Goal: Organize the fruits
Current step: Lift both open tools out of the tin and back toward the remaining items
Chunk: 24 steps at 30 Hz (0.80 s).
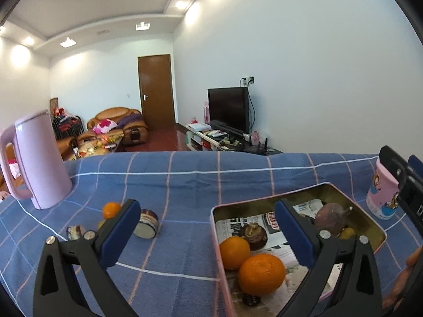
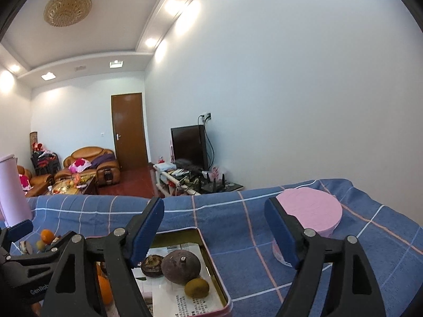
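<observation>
The open metal tin [image 1: 370, 223] sits on the table, lined with newspaper [image 1: 239, 225], and holds most of the fruit: two oranges [image 1: 261, 274] touching each other at the near end, a dark purple fruit [image 1: 330, 219] toward the far end, a small green one [image 2: 196, 287] just beside it, and a brown halved shell [image 1: 253, 233] between them. Outside the tin, well to its left, a smaller orange [image 1: 111, 210] lies on the cloth next to a short round tin [image 1: 146, 223] tipped on its side and a small striped piece [image 1: 75, 232].

The left gripper [image 1: 208, 233] hangs over the tin's left rim, jaws spread wide and holding nothing — one finger over the cloth, the other over the tin. The right gripper [image 2: 214, 233] is likewise wide open and empty, above the tin's far right corner.

The table wears a blue checked cloth [image 1: 185, 179] with white and pink lines. A pink jug [image 1: 39, 163] stands at the left, a pink lidded tub [image 2: 312, 214] at the right. Beyond lies a living room — brown door [image 1: 156, 91], leather sofa [image 1: 119, 124], dark television [image 1: 228, 108] on a low white stand, white walls, recessed ceiling lights.
</observation>
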{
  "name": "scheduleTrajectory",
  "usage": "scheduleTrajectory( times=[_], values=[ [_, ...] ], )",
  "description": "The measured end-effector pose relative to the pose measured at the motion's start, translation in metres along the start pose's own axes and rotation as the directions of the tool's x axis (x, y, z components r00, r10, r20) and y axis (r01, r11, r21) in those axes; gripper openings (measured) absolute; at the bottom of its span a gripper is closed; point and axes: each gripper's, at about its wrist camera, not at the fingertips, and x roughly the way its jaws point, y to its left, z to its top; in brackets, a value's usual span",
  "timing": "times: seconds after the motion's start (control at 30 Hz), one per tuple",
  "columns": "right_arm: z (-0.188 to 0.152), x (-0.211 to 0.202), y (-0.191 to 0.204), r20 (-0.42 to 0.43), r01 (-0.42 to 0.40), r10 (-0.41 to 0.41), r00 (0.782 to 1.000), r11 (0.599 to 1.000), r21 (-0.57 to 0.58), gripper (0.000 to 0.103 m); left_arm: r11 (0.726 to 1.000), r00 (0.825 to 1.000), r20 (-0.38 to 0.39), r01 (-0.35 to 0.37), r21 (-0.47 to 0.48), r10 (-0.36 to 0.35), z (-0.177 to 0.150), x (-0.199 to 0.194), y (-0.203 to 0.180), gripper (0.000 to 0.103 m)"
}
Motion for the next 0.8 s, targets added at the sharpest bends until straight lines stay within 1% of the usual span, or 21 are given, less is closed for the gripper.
scheduleTrajectory(
  times=[0.2, 0.33, 0.4, 0.53, 0.8],
  values=[
    [-0.001, 0.001, -0.003, -0.035, 0.025, -0.025, 0.999, 1.000, 0.010, 0.080, 1.000, 0.999, 0.024, 0.022, 0.003, -0.022, -0.001, -0.006, 0.001, 0.103],
    [-0.003, 0.000, -0.004, -0.063, 0.040, -0.039, 0.997, 0.999, 0.025, 0.080, 0.999, 0.999, 0.003, 0.036, 0.017, -0.036, -0.002, -0.006, -0.001, 0.103],
    [-0.005, 0.000, -0.004, -0.078, 0.046, -0.043, 0.996, 0.998, 0.030, 0.080, 0.999, 0.999, -0.007, 0.042, 0.005, -0.042, -0.003, -0.006, 0.003, 0.103],
    [-0.007, -0.010, -0.001, -0.078, 0.058, -0.055, 0.995, 0.998, 0.036, 0.080, 0.998, 0.999, -0.003, 0.049, -0.025, -0.049, -0.005, -0.011, 0.011, 0.103],
    [-0.012, -0.031, 0.011, -0.081, 0.060, -0.057, 0.995, 0.998, 0.034, 0.080, 0.998, 0.998, -0.012, 0.062, -0.023, -0.062, -0.009, -0.018, 0.020, 0.103]
  ],
)
